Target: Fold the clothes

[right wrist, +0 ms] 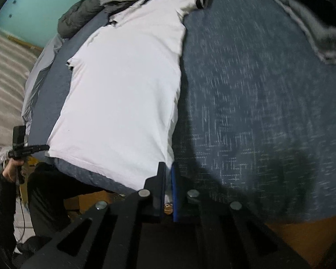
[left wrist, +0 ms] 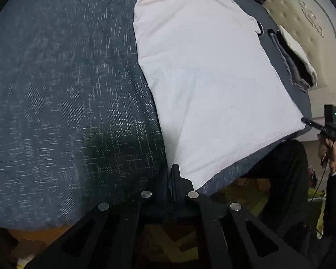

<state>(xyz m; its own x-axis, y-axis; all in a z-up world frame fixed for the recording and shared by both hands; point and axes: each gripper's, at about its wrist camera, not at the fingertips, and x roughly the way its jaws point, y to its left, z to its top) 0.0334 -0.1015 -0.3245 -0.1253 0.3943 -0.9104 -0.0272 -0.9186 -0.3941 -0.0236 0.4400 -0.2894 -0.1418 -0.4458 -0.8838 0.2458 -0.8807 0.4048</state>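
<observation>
A white T-shirt [left wrist: 208, 78] with dark-edged sleeves lies flat on the dark blue bedspread [left wrist: 56, 89], hem toward me. My left gripper [left wrist: 171, 168] is shut at the hem's left corner, and its right finger hides the corner itself. In the right wrist view the T-shirt [right wrist: 127, 89] stretches away, and my right gripper [right wrist: 168, 165] is shut on the hem's right corner, with white cloth showing between its fingers. Each view catches the other gripper at the opposite hem corner: the right gripper [left wrist: 303, 120] and the left gripper [right wrist: 47, 147], each held in a hand.
A dark grey jacket [right wrist: 78, 15] and grey garments [right wrist: 313, 29] lie at the far end of the bed. A folded stack [left wrist: 291, 62] sits beside a beige tufted headboard [left wrist: 313, 33]. The person's dark trousers [right wrist: 47, 192] stand against the bed's near edge, over a wooden floor [right wrist: 302, 235].
</observation>
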